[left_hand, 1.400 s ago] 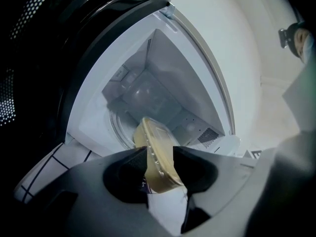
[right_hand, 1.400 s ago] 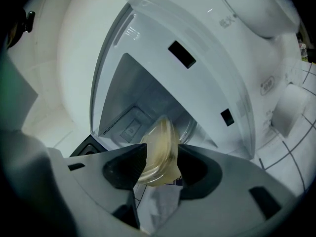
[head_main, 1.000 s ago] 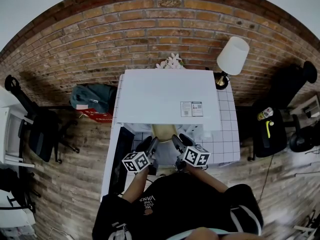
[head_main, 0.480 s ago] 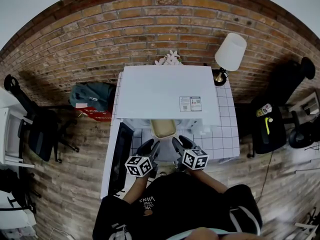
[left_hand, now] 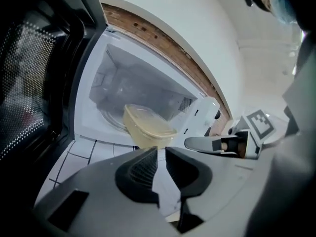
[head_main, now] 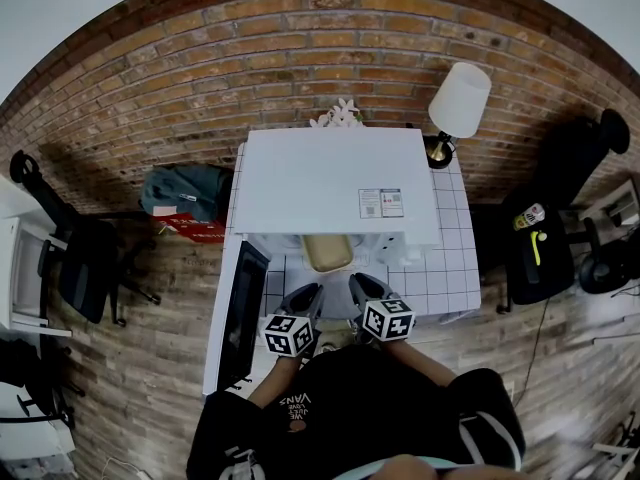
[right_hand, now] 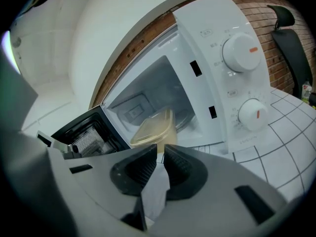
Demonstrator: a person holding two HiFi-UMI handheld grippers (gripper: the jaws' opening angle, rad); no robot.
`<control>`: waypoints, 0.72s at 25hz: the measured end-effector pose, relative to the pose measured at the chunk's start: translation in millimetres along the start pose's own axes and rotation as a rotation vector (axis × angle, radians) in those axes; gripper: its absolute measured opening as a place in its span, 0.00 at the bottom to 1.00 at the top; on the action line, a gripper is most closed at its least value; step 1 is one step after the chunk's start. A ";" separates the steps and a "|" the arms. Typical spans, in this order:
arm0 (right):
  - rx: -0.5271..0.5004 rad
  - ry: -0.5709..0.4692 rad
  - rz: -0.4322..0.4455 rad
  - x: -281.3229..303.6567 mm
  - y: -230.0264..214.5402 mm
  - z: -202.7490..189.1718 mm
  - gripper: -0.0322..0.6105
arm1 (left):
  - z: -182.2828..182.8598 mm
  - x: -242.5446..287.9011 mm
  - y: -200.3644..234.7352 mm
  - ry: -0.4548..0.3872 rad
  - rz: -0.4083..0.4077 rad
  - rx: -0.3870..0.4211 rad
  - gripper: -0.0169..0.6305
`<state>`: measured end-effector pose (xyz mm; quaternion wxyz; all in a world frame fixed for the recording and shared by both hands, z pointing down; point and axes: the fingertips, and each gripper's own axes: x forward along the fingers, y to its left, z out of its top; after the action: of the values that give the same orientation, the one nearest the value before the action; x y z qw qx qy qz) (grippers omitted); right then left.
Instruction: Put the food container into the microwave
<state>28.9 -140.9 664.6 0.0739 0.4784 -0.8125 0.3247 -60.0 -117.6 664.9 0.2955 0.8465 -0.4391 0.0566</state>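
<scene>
Both grippers pulled back toward the person since the earlier frame, off the food container (head_main: 328, 252). Left gripper (left_hand: 161, 149) jaws have just been closing, now only a thin slit apart, nothing between them. Right gripper (right_hand: 161, 150) same: just closing, narrow slit, empty. Container sits at the front of the open microwave (head_main: 335, 183) cavity, near end poking out past the sill, just ahead of both sets of jaws, not touched. Door (head_main: 243, 303) swung open at left, tiled counter (head_main: 450, 268) underneath

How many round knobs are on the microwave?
2. The upper knob sits high on the microwave's front; the lower knob sits right below it. None seem hidden.
</scene>
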 end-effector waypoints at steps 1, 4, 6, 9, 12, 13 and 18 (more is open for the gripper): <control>-0.002 0.003 -0.003 0.3 -0.1 -0.5 0.11 | -1.4 0.9 -0.6 0.011 0.004 0.013 0.10; -0.013 0.013 -0.006 1.6 0.1 -0.8 0.10 | -2.3 3.5 -2.3 0.025 0.010 0.038 0.08; -0.020 0.017 -0.004 3.1 0.5 -0.4 0.09 | -1.7 5.5 -2.7 0.030 0.012 0.048 0.06; -0.028 0.025 0.001 5.6 1.9 0.1 0.08 | -1.1 8.1 -2.3 0.037 0.016 0.049 0.05; -0.037 0.037 0.008 8.4 2.8 -0.1 0.08 | -0.4 10.3 -0.7 0.041 0.020 0.046 0.05; -0.039 0.038 0.010 9.5 3.0 0.3 0.08 | 0.0 11.3 0.0 0.043 0.021 0.046 0.05; -0.048 0.048 0.026 13.2 4.9 3.0 0.08 | 4.5 14.7 3.8 0.042 0.027 0.043 0.05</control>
<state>18.4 -150.7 665.7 0.1007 0.4582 -0.8242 0.3173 -54.7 -132.2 668.1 0.2856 0.8452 -0.4431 0.0876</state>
